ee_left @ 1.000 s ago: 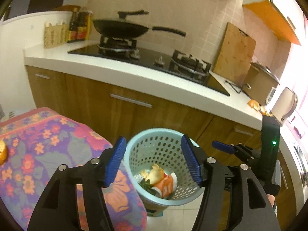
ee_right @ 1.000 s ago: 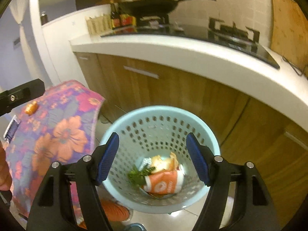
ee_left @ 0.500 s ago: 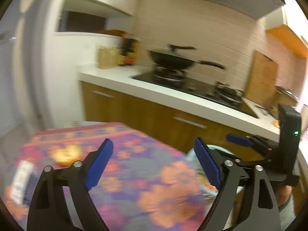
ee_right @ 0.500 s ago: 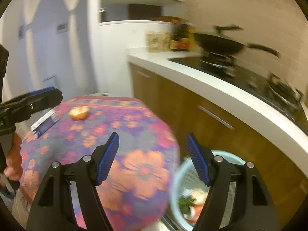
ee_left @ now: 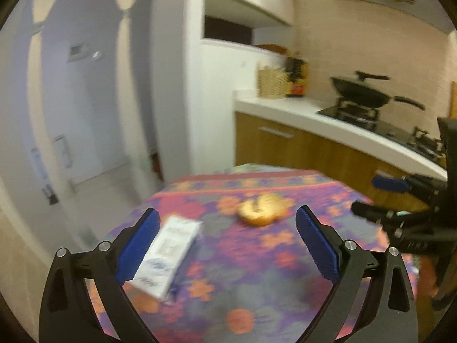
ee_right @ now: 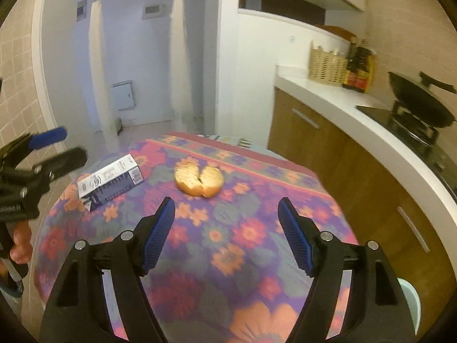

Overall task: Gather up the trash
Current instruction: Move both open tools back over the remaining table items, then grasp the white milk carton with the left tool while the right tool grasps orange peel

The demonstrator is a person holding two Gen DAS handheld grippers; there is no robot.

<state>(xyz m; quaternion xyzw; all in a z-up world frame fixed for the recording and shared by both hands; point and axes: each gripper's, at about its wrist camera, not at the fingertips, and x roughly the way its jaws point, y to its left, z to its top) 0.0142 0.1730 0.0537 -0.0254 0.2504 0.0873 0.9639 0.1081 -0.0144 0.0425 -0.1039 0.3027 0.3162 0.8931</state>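
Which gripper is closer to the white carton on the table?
Left. The left gripper hovers beside the white carton, one finger overlapping it. The right gripper is farther, facing the bread.

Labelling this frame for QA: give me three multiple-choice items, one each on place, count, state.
1. The white rectangular carton lies where, seen by the right wrist camera?
A left of the bread
B right of the bread
C on the counter
2. Trash items on the flowered tablecloth?
A one
B two
C four
3. The right tool is
A shut on the carton
B empty
C gripping bread

A: carton sits left of the golden split bread roll.
B: only carton and roll.
B: jaws opening, nothing between them.
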